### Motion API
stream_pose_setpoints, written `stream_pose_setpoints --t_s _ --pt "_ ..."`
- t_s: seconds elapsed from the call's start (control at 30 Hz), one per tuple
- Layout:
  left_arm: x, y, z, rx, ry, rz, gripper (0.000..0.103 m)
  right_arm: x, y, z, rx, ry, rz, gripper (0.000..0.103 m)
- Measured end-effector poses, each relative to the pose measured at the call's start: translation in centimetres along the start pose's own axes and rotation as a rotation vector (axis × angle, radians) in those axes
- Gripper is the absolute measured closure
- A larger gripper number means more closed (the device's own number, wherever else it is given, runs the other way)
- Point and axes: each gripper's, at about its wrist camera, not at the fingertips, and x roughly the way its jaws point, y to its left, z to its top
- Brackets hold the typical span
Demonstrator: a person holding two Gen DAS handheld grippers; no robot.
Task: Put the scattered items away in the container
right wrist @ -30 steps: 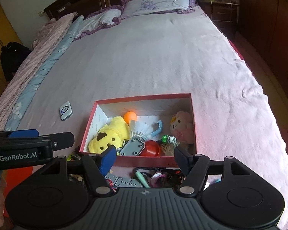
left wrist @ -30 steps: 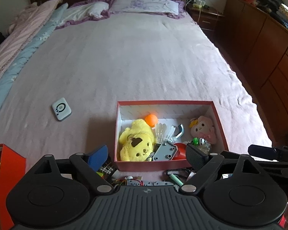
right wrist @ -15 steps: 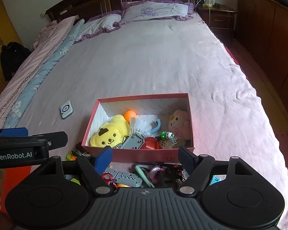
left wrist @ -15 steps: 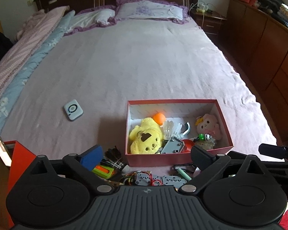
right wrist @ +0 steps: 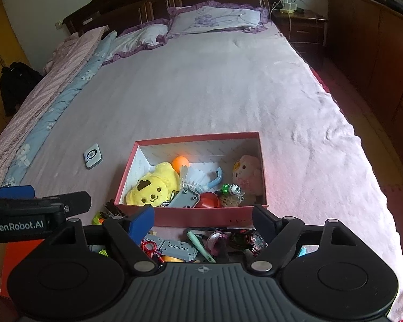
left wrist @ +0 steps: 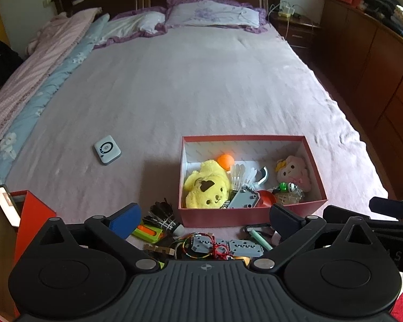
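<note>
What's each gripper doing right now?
Left gripper: jaws opening, nothing between them.
Right gripper: jaws opening, nothing between them.

A pillow [left wrist: 215,14] lies at the top of the frame, a nightstand [left wrist: 295,30] at upper right, and folded blankets [left wrist: 32,77] along the left edge.

Both the left claw [left wrist: 205,218] and right claw [right wrist: 204,218] are opening wider, empty.

A bed [left wrist: 201,86] carries a red box [left wrist: 251,216]. Left of the box lies a white device [left wrist: 107,149]. Small clutter [left wrist: 201,241] lies just before the box.
</note>
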Motion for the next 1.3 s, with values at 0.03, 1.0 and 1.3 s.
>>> stream_pose_setpoints --t_s 0.03,1.0,1.3 --pt "-0.02 -0.08 -0.05 0.001 0.001 0.0 0.0 -0.02 -0.08 -0.04 0.001 0.0 -0.001 0.021" --pt "0.71 -0.6 -0.23 0.022 0.027 0.0 0.0 0.53 -0.77 -0.2 0.024 0.011 -0.017 0.02" --pt "0.91 -0.52 -0.2 0.028 0.034 0.017 0.0 0.63 -0.79 -0.22 0.024 0.015 -0.017 0.019"
